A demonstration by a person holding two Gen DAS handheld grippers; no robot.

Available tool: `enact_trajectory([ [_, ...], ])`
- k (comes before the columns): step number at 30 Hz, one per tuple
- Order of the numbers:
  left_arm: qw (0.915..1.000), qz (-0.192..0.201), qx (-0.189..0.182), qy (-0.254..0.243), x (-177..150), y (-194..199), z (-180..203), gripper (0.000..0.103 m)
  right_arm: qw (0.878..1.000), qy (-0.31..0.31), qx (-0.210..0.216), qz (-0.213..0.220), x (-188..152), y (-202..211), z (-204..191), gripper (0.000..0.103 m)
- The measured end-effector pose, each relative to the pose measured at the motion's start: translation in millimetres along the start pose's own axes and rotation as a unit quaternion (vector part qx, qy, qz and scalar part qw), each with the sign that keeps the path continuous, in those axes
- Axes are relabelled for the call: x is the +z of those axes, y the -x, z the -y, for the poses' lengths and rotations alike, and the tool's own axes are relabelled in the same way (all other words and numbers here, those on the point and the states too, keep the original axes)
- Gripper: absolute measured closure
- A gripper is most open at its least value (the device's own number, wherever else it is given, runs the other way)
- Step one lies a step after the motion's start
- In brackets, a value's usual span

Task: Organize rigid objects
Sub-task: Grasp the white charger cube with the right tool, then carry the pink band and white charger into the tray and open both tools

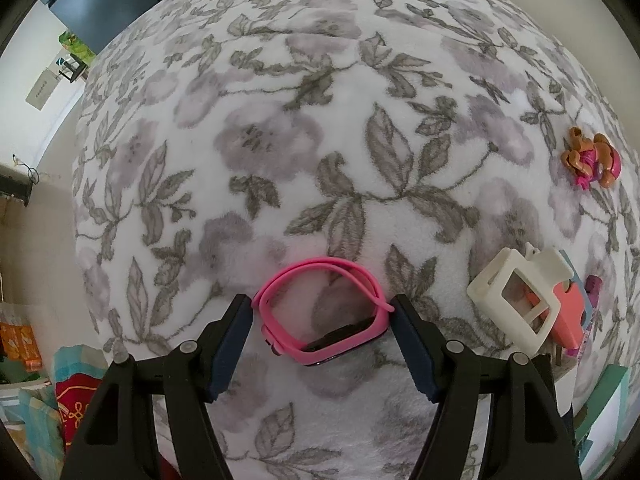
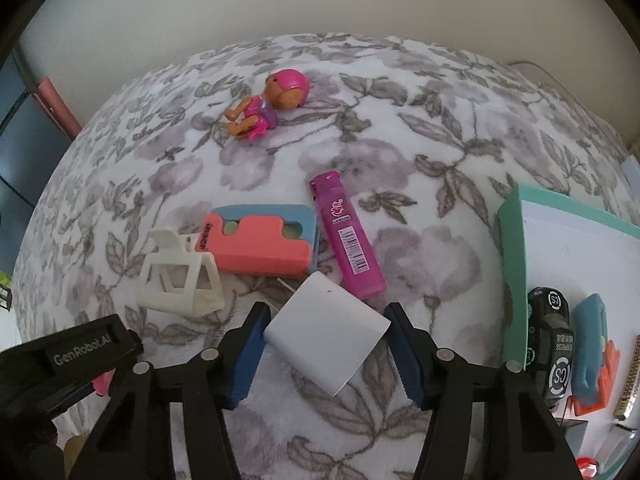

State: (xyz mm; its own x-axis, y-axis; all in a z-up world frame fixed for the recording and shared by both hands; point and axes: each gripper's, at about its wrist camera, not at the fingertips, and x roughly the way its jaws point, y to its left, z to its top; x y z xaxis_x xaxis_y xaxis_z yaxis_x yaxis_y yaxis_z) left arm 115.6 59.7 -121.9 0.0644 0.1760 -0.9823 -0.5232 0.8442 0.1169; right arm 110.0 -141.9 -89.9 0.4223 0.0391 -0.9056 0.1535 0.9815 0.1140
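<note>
In the left wrist view a pink smartwatch (image 1: 320, 312) lies on the floral blanket between the fingers of my left gripper (image 1: 322, 344), which is open around it. In the right wrist view my right gripper (image 2: 326, 352) is open around a white rectangular block (image 2: 326, 330). Beyond it lie a magenta lighter (image 2: 348, 236), a coral and blue toy piece (image 2: 260, 242), a white plastic frame (image 2: 180, 282) and a small doll (image 2: 272, 102) with a pink helmet. The frame (image 1: 516, 300) and doll (image 1: 592, 158) also show at the right of the left wrist view.
A teal-rimmed tray (image 2: 514, 280) at the right holds a black toy car (image 2: 550, 340), a blue and orange piece (image 2: 592, 348) and other small items. The left gripper's body (image 2: 76, 356) sits at the lower left. Bags and boxes (image 1: 36, 384) stand beside the bed.
</note>
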Motion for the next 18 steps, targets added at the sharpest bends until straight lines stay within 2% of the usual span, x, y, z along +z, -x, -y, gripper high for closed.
enact_trajectory([
  [12, 0.9998, 0.015, -0.007, -0.011, -4, 18, 13, 0.031, 0.999, -0.048, 0.013, -0.007, 1, 8, 21, 0.041],
  [18, 0.9991, 0.037, -0.017, -0.015, -3, 40, 19, 0.031, 0.998, -0.068, 0.009, 0.008, 4, 24, 32, 0.041],
])
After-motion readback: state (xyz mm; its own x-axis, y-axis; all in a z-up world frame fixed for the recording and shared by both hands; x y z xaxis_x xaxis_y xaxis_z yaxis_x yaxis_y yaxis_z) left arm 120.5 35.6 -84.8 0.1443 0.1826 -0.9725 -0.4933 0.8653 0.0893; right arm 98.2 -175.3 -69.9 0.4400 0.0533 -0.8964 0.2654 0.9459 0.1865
